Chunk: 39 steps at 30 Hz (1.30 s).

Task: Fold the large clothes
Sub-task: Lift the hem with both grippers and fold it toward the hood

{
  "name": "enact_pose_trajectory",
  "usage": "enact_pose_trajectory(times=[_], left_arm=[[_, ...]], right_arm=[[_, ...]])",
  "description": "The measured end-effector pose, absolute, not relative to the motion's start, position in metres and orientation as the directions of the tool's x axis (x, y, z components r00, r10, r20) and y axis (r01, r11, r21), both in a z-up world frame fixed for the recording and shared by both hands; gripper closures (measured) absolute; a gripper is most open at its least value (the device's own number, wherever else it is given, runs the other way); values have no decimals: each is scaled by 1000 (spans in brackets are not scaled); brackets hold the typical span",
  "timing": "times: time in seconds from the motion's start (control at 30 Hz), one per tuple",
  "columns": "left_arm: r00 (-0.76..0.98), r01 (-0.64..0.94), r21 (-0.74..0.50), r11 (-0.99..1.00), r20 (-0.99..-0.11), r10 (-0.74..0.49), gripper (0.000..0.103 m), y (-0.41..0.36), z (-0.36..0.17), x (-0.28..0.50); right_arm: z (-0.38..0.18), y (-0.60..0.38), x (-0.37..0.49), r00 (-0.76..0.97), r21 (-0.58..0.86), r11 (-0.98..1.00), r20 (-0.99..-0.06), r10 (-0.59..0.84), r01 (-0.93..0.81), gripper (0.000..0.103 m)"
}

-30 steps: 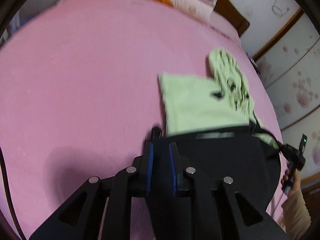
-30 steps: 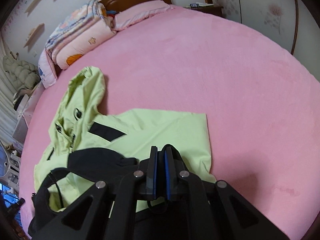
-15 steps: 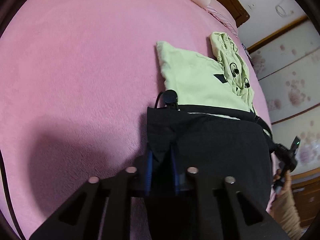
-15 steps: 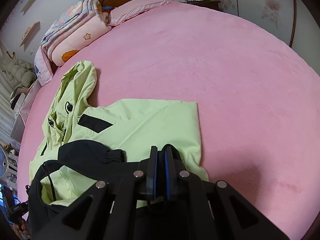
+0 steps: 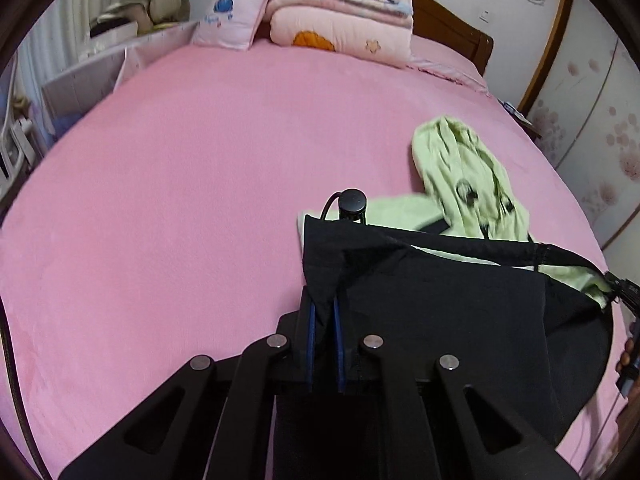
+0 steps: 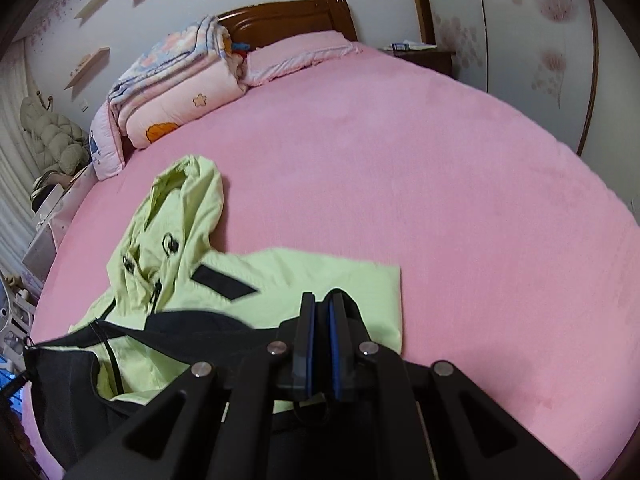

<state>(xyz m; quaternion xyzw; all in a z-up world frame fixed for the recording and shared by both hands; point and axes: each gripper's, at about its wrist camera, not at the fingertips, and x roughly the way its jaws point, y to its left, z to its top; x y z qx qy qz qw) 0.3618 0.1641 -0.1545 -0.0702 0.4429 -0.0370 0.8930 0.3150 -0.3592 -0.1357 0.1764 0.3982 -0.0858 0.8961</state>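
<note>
left tool pinching black hem | right tool likewise | jacket lime-green, hood flat on bed

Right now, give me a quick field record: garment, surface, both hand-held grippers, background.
garment: light green and black hooded jacket, hood lying flat on the bed, black lower part lifted
surface: pink bed
left hand-held gripper: shut on black hem corner of the jacket
right hand-held gripper: shut on black fabric of the jacket
background: folded quilt at the wooden headboard
fold state: lower part raised, not yet laid over the green part
</note>
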Motion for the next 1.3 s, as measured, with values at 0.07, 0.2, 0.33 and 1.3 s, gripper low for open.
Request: enact_pose_trajectory(times=[0.07, 0.2, 0.33, 1.3], left_arm=[[610, -20, -150, 988, -785, -107, 97, 159, -154, 381], [596, -79, -109, 991, -802, -40, 97, 145, -168, 420], [533, -131, -67, 989, -846, 14, 95, 136, -198, 447], [442, -138, -171, 976, -892, -94, 51, 147, -247, 472]], right_arm=[[-135, -363, 325, 668, 252, 918, -744, -18, 306, 97], [-142, -365, 357, 649, 240, 913, -760, -34, 329, 97], [-163, -368, 386, 562, 278, 891, -826, 31, 359, 90], [-214, -367, 418, 450, 162, 983, -887, 108, 83, 49]])
